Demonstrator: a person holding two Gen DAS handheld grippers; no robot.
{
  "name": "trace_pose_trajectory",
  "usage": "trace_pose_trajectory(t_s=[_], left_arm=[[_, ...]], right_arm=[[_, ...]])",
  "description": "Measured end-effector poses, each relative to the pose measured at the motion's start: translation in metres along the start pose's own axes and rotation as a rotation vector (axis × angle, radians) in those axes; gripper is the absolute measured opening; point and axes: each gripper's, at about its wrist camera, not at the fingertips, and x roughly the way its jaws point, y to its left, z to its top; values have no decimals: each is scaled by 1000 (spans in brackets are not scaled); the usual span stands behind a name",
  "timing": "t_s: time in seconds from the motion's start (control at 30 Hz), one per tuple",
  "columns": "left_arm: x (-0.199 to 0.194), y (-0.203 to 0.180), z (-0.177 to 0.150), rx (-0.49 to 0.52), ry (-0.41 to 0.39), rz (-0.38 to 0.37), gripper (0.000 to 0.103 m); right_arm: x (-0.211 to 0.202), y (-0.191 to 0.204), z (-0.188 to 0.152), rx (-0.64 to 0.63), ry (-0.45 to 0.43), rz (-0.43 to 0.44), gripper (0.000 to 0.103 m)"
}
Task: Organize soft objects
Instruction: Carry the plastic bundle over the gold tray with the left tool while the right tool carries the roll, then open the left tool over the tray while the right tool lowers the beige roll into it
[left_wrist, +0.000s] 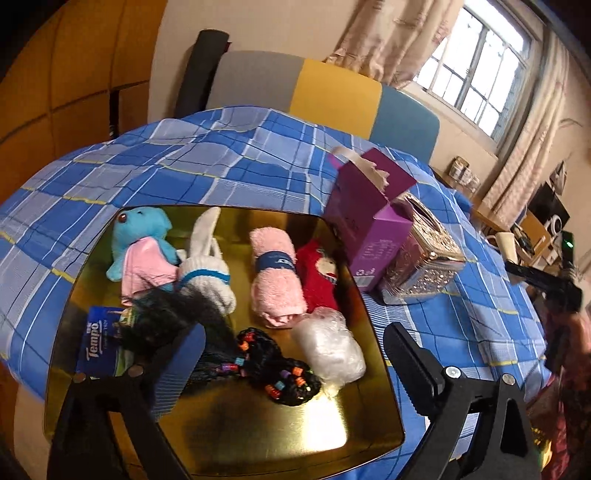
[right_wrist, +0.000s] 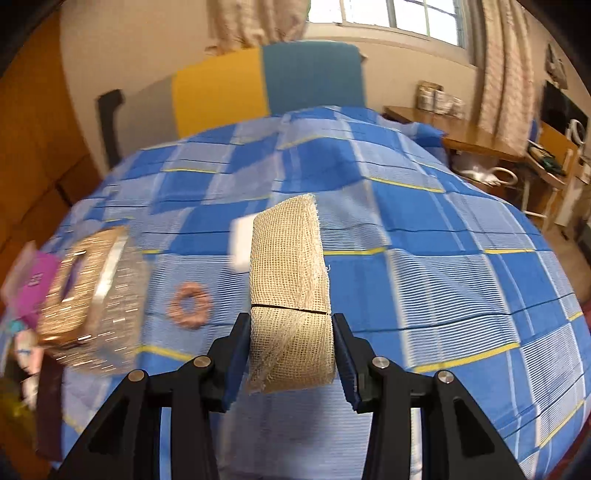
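Note:
A gold tray (left_wrist: 258, 428) on the blue checked cloth holds a blue plush toy (left_wrist: 142, 243), a white sock (left_wrist: 207, 273), a rolled pink towel (left_wrist: 277, 280), a red plush (left_wrist: 321, 277), a clear plastic bundle (left_wrist: 330, 347), a black beaded hair band (left_wrist: 280, 373), a black mesh puff (left_wrist: 162, 317) and a Tempo tissue pack (left_wrist: 98, 343). My left gripper (left_wrist: 291, 365) hovers open over the tray's near half, with its pads clear of everything. My right gripper (right_wrist: 290, 325) is shut on a beige mesh fabric roll (right_wrist: 288, 273), held above the cloth.
A purple carton (left_wrist: 364, 221) and a glittery box (left_wrist: 421, 254) stand right of the tray. In the right wrist view a pink ring scrunchie (right_wrist: 190, 304) and a white block (right_wrist: 240, 240) lie on the cloth. A colourful chair back (left_wrist: 332, 92) stands behind the table.

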Motion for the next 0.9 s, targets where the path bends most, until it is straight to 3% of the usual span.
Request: trace_pose_trajectory(t_s=[0.23,0.43,0.67,0.9], left_arm=[[-13,22,-1,-42,-42,13,98],[-30,51,-2,-87,-84,58,100],[-51,83,-16,-104,-135,114,100],[-70,125,-18,-192,-188,159,100]], right_arm=[[-38,68,-21,-98,0,140,43],[-57,153,-51,-228,33,303,43],[-48,257,-82,-340,137,477,43],[-32,340,-115,-484,244,587,43]])
